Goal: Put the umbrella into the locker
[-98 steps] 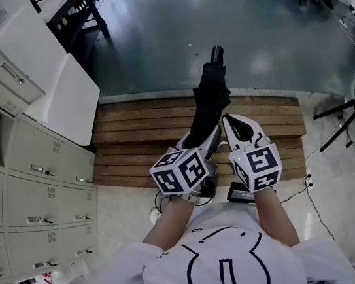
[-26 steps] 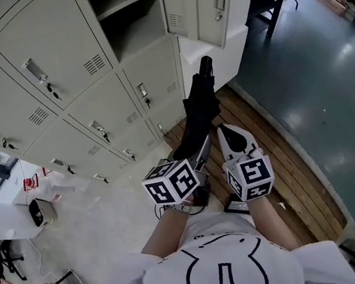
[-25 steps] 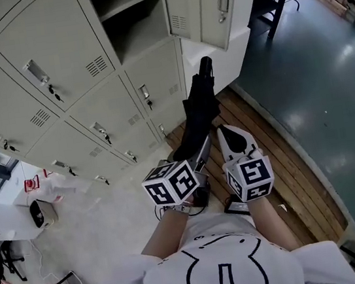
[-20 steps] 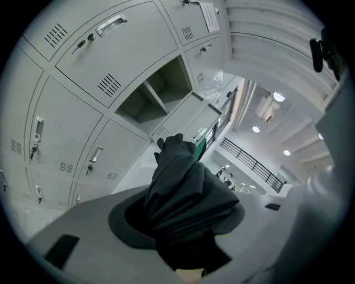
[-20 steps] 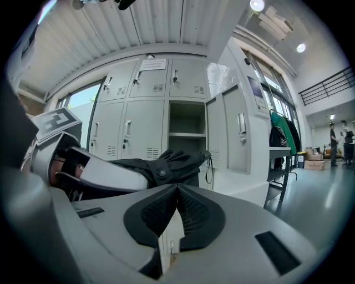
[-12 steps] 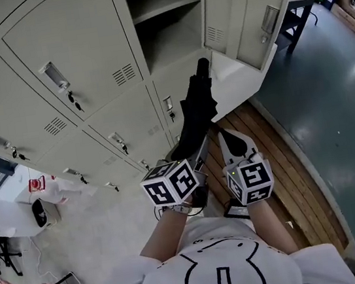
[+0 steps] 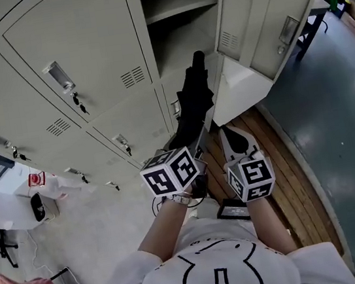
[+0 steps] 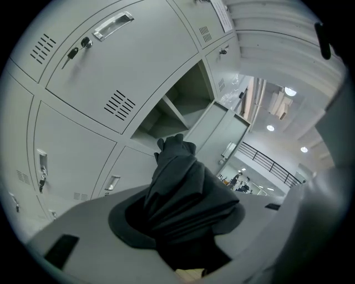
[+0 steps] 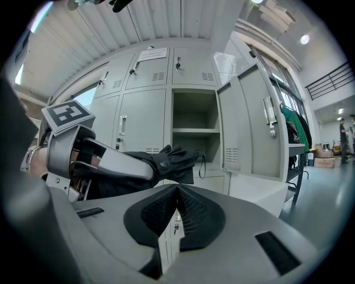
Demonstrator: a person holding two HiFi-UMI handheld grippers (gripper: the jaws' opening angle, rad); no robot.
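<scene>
head view: the left gripper [image 7: 193, 147], with its marker cube facing up, is clamped on the lower end of a black folded fabric umbrella [image 7: 192, 99]. the umbrella slants up and away from the person, and its tip points at the open compartment [image 7: 180, 18] of a pale grey metal locker bank [image 7: 79, 60]. the tip is near the opening but not inside it. the compartment's grey door [image 7: 275, 21] hangs open to the right. the right gripper [image 7: 226, 131] sits just beside the left one, apart from the umbrella, over a brown wooden slatted platform [image 7: 279, 156] at the foot of the lockers. a small flat black device [image 7: 231, 210] lies below the grippers.

left gripper view: the dark folds of the umbrella fill the space between the jaws, and the pads press on them from both sides, held partway apart by the cloth. beyond the tip the open compartment shows a shelf inside.

right gripper view: the black ribbed pads [image 9: 191, 211] meet at their tips with nothing between them, so this gripper is closed and empty. to the left, the other gripper carries the umbrella level towards the open compartment, and a thin black strap [image 9: 202, 166] dangles from the umbrella's end.
</scene>
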